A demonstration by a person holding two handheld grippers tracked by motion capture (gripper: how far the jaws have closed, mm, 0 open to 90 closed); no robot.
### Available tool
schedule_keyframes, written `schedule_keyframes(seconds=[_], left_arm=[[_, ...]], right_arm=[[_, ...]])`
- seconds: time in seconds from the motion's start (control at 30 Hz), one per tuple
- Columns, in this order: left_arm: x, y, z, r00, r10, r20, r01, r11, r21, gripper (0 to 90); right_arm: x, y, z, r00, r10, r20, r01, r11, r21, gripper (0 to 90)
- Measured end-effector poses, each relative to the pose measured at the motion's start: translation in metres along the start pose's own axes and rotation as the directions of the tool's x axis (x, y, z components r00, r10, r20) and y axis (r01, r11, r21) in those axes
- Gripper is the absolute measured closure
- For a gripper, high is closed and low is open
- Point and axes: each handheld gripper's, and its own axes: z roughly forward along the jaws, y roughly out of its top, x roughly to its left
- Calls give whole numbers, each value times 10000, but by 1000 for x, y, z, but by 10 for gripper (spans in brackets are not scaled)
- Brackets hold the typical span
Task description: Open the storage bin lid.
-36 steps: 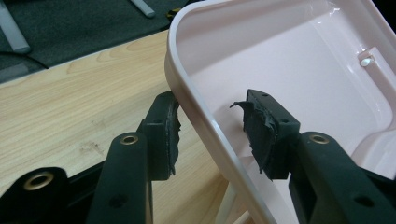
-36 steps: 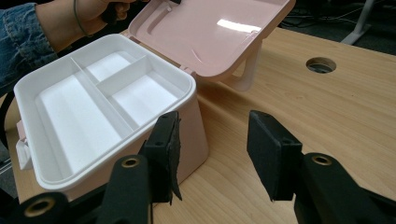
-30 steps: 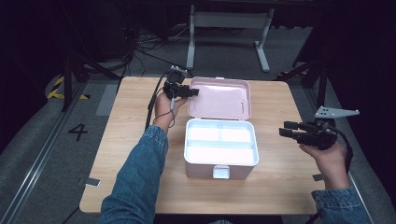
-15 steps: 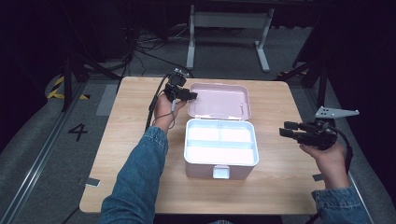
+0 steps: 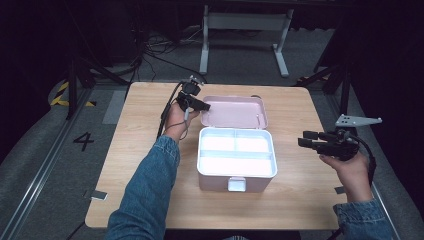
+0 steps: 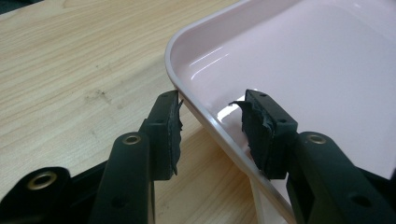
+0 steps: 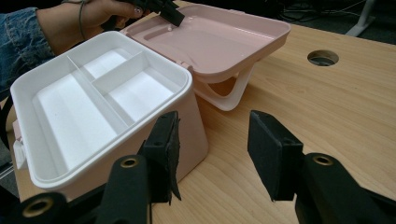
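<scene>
The pink plastic storage box [image 5: 235, 160] with its white 3-compartment tray is sitting mid-desk, its pink hinged lid [image 5: 234, 111] lying open behind. The left tool [image 6: 210, 123] is straddling the lid's rim, jaws parted and not yet gripping — closing squarely should avoid slipping. The right tool [image 7: 212, 154] is hovering wide beside the box above the wooden desk [image 5: 145, 165].

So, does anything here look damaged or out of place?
Yes: the rubber pads of the left gripper are torn and ragged at the edges, seen in the left gripper view. They straddle the rim of the pink lid. The pink box itself sits open, its white tray empty, nothing spilled.
</scene>
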Motion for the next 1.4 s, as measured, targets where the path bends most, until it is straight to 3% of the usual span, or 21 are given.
schedule_keyframes(seconds=[0.2,0.3,0.37,0.47,0.5,0.53,0.57,0.6,0.63,0.77,0.87,1.0,1.1,1.23,1.33,1.4], left_arm=[[-1,0,-5,9998,-41,-218,40,10000,-54,528],[2,-2,-16,9994,-336,53,338,9988,-359,502],[0,-2,-24,9997,-225,86,230,9979,-610,499],[-12,-3,-43,9985,298,461,-253,9952,-945,494],[-12,-3,-43,9985,298,461,-253,9952,-945,489],[-21,-4,-56,9959,731,539,-668,9916,-1103,486],[-21,-4,-56,9959,731,539,-668,9916,-1103,485],[-31,-7,-71,9913,1081,753,-976,9864,-1320,483],[-31,-7,-71,9913,1081,753,-976,9864,-1320,481],[-50,-16,-102,9789,1800,965,-1614,9714,-1742,472],[-60,-24,-120,9716,2081,1122,-1853,9650,-1855,460],[-68,-38,-140,9678,2275,1076,-2041,9597,-1930,459],[-71,-52,-155,9687,2296,940,-2089,9593,-1902,457],[-71,-70,-175,9724,1880,1380,-1526,9604,-2332,423],[-74,-82,-186,9771,1918,926,-1679,9611,-2194,416],[-75,-91,-189,9807,1861,592,-1724,9673,-1858,408]], right_arm=[[0,0,0,10000,22,-18,-22,10000,18,537],[-1,0,1,10000,62,-37,-62,10000,23,535],[-1,-1,2,10000,52,-37,-52,10000,51,534],[-1,0,3,9999,87,-50,-87,9999,69,532],[-1,0,3,9999,87,-50,-87,9999,69,532],[-1,-1,4,9999,88,-65,-87,9999,95,532],[-1,-1,4,9999,88,-65,-87,9999,95,532],[-1,0,4,9999,128,-84,-128,9999,61,530],[-1,0,4,9999,128,-84,-128,9999,61,530],[-2,1,6,9999,124,-113,-123,9999,95,530],[-2,5,7,9998,18,-189,-18,10000,14,527],[-5,10,9,9998,-38,-216,37,10000,-22,524],[-7,13,12,9997,-50,-259,51,10000,22,521],[-10,16,14,9997,-66,-254,67,10000,15,521],[-12,17,16,9997,-53,-234,54,10000,34,521],[-13,17,17,9997,-87,-226,89,9999,60,520]])
